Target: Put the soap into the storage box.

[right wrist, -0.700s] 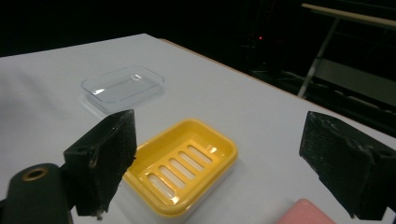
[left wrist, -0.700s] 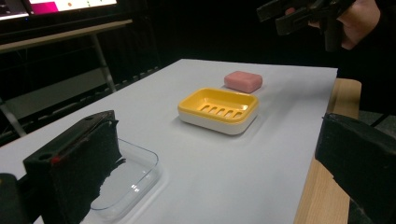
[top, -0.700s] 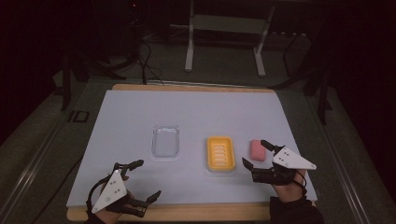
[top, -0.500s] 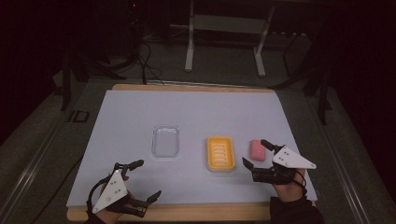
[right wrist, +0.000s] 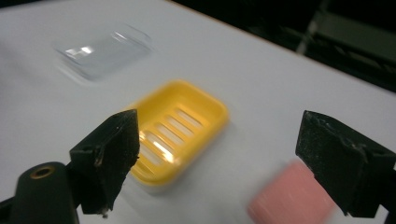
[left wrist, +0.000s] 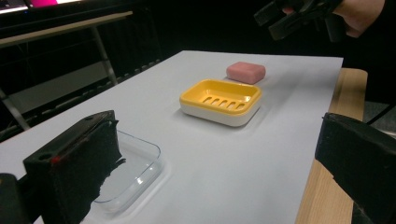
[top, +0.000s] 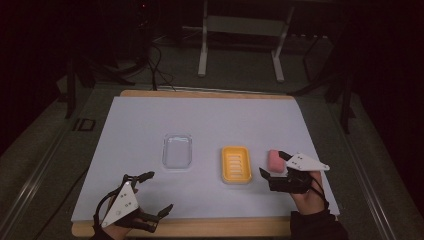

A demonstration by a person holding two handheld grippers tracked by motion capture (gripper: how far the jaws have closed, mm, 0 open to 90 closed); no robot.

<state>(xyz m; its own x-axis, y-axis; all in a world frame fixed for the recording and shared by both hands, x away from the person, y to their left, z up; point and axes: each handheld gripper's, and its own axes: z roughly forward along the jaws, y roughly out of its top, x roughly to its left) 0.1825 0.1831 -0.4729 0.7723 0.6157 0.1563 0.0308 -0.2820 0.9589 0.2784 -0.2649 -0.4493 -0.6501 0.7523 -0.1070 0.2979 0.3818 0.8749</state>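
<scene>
1. Pink soap (top: pixel 276 160) lies flat on the worktop (top: pixel 210 120), just right of the yellow dish (top: pixel 236 164), long axis running away from the person
2. Right gripper (top: pixel 274 163) is released, jaws wide around the soap's near end
3. Left gripper (top: pixel 152 192) gapes empty; its view shows the dish's white base

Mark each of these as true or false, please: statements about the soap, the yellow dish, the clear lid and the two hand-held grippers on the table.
1. The pink soap lies inside the yellow dish. False: it lies on the table beside the dish, on the side away from the clear lid.
2. The clear lid and the dish stand apart. True.
3. The right hand-held gripper is shut on the soap. False: its jaws are open and the soap is not gripped.
4. The left hand-held gripper is open and holds nothing. True.
5. The dish is empty. True.
6. The lid covers the dish. False: it lies on the table by itself.
</scene>
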